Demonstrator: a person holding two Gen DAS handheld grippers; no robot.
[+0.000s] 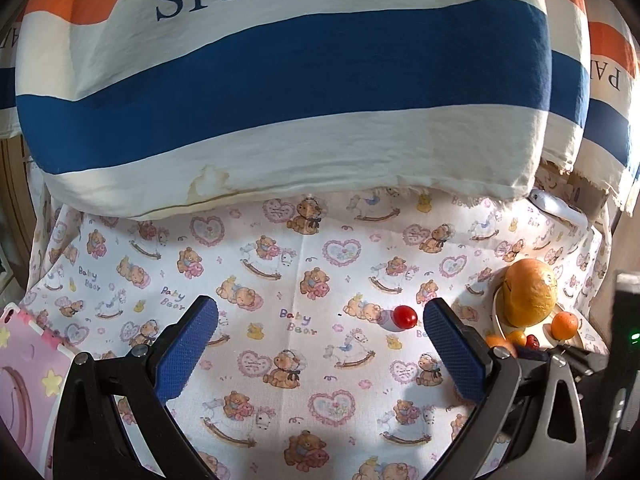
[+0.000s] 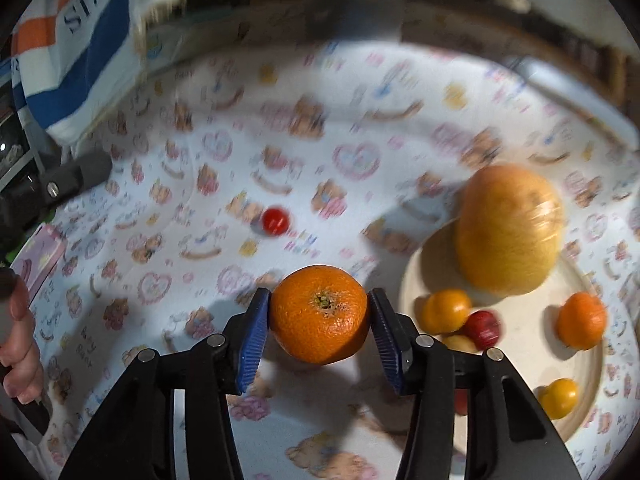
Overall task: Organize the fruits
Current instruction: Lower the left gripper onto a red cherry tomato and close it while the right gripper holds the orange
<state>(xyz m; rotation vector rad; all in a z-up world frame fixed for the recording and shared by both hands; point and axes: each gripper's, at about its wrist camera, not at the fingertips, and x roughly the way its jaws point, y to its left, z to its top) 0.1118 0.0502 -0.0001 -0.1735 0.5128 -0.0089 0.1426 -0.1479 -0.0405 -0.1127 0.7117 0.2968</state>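
The plate (image 2: 416,280), at two o'clock from the right gripper (image 2: 320,316), held one big fruit (image 2: 508,228) and six small ones, while that gripper clamped one orange (image 2: 320,314) and the left gripper (image 1: 320,344) gaped empty near one tomato (image 1: 405,317).
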